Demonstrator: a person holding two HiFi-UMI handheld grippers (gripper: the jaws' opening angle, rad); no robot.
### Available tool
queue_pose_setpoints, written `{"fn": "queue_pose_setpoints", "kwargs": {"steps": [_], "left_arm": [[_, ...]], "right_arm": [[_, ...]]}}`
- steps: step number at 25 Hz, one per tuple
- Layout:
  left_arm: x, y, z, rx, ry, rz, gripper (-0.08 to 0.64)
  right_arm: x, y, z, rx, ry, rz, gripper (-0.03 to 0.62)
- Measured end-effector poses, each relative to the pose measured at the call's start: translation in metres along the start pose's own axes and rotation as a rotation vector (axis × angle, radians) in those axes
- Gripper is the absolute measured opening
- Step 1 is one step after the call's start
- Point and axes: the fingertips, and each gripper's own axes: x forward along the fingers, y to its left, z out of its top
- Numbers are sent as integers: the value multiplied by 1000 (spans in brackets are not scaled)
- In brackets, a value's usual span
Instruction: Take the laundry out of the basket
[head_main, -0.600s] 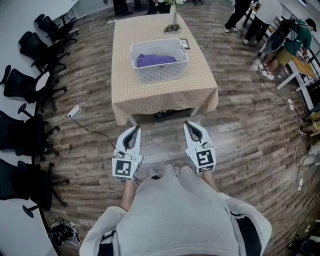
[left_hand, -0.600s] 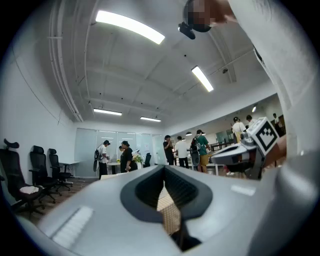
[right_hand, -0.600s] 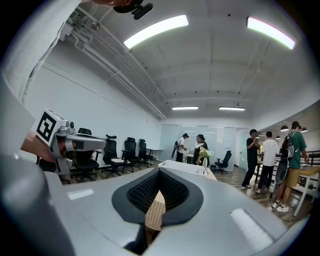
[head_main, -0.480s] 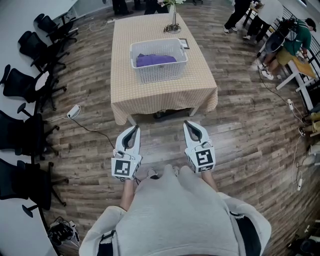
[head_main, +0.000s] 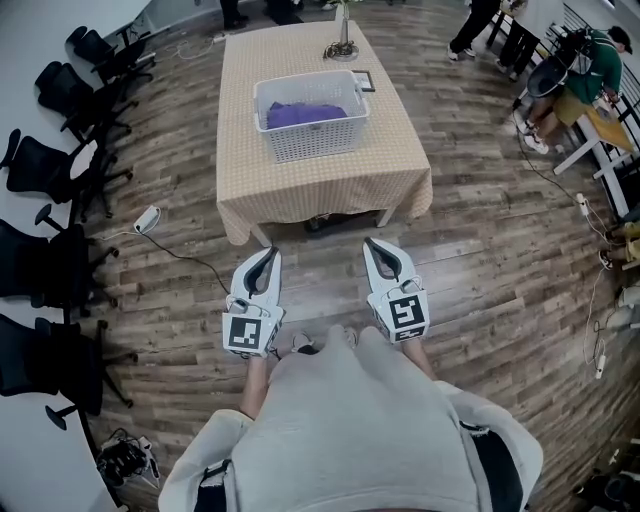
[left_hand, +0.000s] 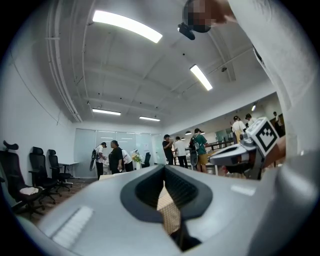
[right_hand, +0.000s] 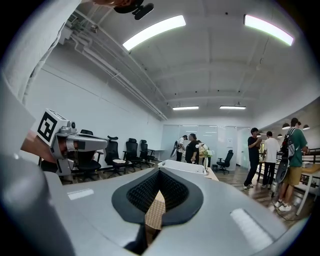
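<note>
A white laundry basket (head_main: 310, 118) stands on a table with a checked cloth (head_main: 320, 180), ahead of me in the head view. Purple laundry (head_main: 303, 112) lies inside it. My left gripper (head_main: 269, 254) and right gripper (head_main: 371, 247) are held side by side over the wooden floor, well short of the table's near edge. Both are shut with nothing between the jaws. From the right gripper view the basket's rim (right_hand: 182, 166) shows above the jaws. The left gripper view looks along its shut jaws (left_hand: 163, 172) toward the room.
Black office chairs (head_main: 60, 170) line the left wall. A white box and cable (head_main: 147, 222) lie on the floor left of the table. A vase (head_main: 341, 40) and a small frame (head_main: 361, 81) sit behind the basket. People (head_main: 575, 85) stand and sit at the far right.
The table and basket sit slightly higher and farther left in the head view than before. Both grippers keep about the same place, still shut.
</note>
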Motion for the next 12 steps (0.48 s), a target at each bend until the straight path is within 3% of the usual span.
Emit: {"fn": "queue_pose_setpoints", "kwargs": {"steps": [12], "left_arm": [[3,-37,7,29,26,50,11]], "right_arm": [[-24,-12,-15,17,-24,71,-2]]}}
